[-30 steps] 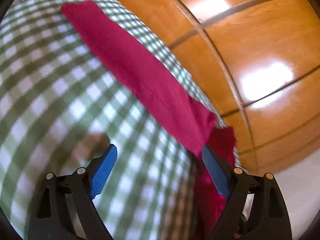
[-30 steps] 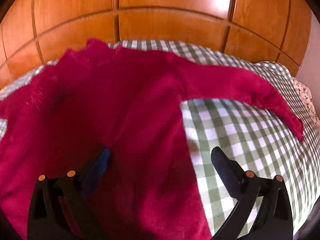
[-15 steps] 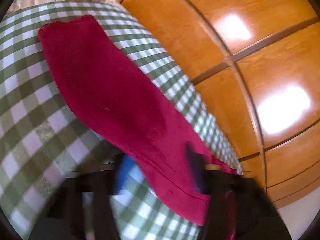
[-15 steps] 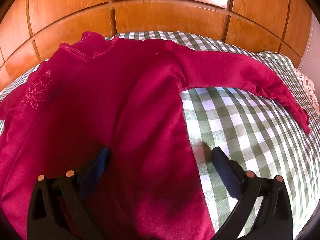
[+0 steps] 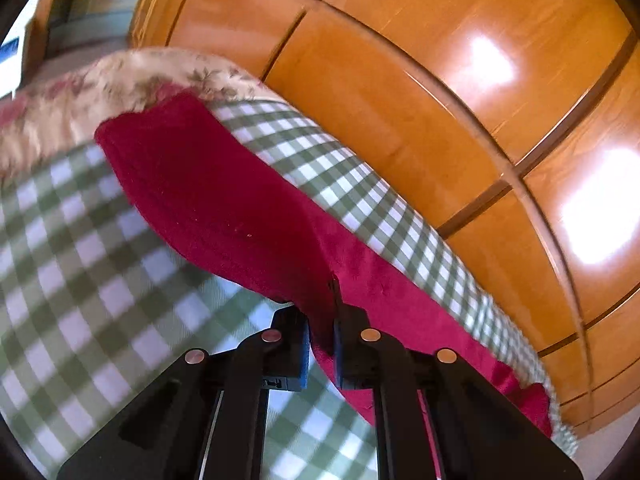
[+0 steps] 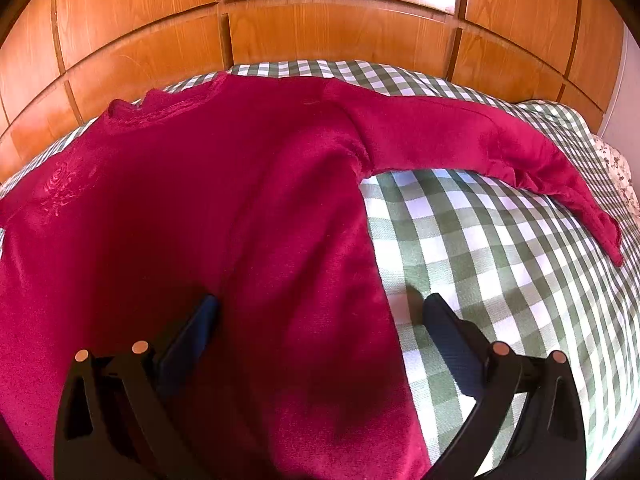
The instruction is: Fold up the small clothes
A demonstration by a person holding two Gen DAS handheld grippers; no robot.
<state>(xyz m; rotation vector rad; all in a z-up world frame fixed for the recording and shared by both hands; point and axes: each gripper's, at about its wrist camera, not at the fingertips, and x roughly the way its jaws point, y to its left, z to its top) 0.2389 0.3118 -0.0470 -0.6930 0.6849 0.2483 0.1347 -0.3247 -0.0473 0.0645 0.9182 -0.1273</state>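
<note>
On the bed: a red long-sleeved top (image 6: 224,216) lies spread flat over the green-checked bedcover (image 6: 500,264), its body toward the wooden headboard panels (image 6: 320,12), one sleeve (image 6: 480,148) stretched sideways.
Step in hand: judged as the first sleeve fold; the left tool has taken hold partway along the sleeve.
Left tool (image 5: 322,336): closed narrow, the blue pads pinching a raised ridge of the sleeve (image 5: 208,196).
Right tool (image 6: 316,320): jaws wide, holding nothing; one finger (image 6: 188,332) sits over the top's body, the other over the bedcover, so the side edge lies between them.
Cuff end: reaches the floral pillow (image 5: 120,76).
Next move calls for: lifting the sleeve and carrying it across onto the body, probably with the body held steady.
</note>
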